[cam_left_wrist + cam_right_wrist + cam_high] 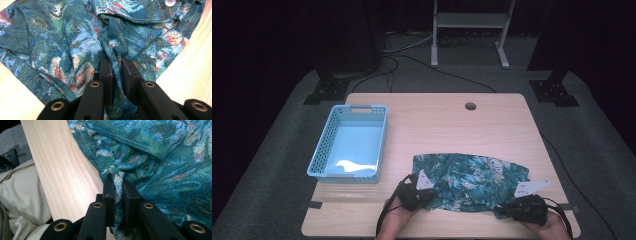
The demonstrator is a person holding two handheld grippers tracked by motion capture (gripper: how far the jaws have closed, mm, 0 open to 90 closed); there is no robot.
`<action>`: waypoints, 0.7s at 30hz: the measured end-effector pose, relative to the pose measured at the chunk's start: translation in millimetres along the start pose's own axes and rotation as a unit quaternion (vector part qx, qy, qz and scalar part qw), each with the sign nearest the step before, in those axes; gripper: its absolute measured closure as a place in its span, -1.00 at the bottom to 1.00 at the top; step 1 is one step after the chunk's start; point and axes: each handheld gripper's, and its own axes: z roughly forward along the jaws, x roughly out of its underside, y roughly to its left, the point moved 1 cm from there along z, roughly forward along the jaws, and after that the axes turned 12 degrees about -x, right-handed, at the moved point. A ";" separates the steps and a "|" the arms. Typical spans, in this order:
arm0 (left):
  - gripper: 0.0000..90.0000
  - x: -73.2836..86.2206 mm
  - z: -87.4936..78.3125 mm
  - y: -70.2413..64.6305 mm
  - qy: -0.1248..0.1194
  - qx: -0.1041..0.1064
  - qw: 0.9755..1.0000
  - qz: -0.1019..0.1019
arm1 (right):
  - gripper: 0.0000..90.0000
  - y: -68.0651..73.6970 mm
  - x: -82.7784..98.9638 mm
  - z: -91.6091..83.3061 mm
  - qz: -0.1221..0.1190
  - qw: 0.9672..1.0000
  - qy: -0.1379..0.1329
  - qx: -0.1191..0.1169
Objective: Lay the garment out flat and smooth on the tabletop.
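Patterned teal shirt spread flat along the near edge of the wooden tabletop, right of an empty blue basket. Left tool pinched on a fold at the shirt's left near corner; right tool clamped on a bunched fold at its right near corner.
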 end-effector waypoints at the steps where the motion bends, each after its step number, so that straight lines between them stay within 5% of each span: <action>1: 0.77 1.5 -1.1 0.2 0.000 0.001 1.000 -0.003 | 0.87 0.6 -0.3 0.7 0.000 1.000 0.001 -0.002; 11: 0.81 13.6 -13.5 -3.7 -0.006 0.010 1.000 -0.001 | 0.88 9.2 -3.8 7.2 -0.006 1.000 0.013 -0.018; 17: 0.86 10.8 -25.9 -0.6 -0.014 0.016 1.000 0.001 | 0.90 13.3 -8.3 8.2 -0.004 0.998 0.034 -0.050; 21: 0.86 2.6 -39.6 2.4 -0.031 0.013 0.999 0.006 | 0.91 19.5 -17.2 -3.9 -0.011 0.998 0.015 -0.058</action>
